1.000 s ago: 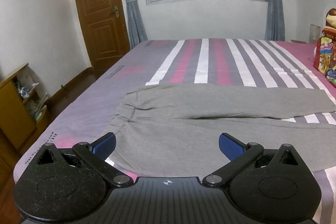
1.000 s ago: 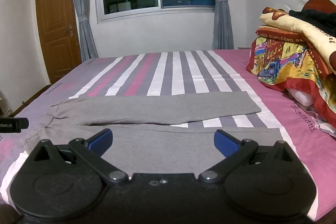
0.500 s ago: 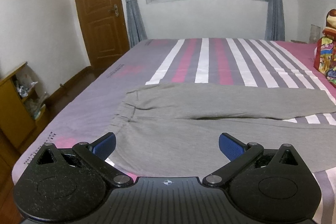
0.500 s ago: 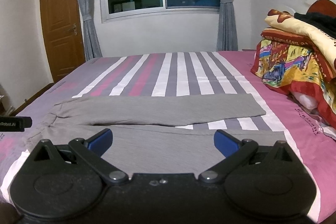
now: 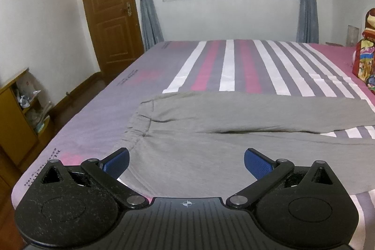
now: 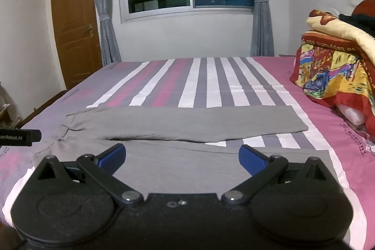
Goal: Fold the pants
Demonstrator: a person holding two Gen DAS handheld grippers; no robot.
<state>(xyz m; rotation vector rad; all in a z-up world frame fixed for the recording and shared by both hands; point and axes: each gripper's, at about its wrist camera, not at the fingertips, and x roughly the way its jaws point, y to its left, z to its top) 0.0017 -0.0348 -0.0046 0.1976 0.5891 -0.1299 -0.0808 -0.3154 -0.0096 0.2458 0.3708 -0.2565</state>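
Pants (image 5: 234, 132): grey knit cloth, matt, soft-looking, gathered and puckered at the waistband. Bedsheet (image 5: 225, 67): smooth woven cloth, striped, crease lines showing. My left gripper (image 5: 186, 162): black matt plastic, dusty with lint, ribbed base; finger pads (image 5: 117, 162) blue, finely textured; pivot pins bright metal. My right gripper (image 6: 181, 159): same black plastic. Door (image 6: 75, 25): varnished wood, slight sheen. Quilt (image 6: 335, 69): printed cloth, faintly glossy.

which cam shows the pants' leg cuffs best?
Right wrist. Both cuff ends of the gray pants lie fully in frame there: the far leg's squared end and the near leg's end past the right tool. The left wrist view shows the waistband end clearly, but both legs run off its right edge.
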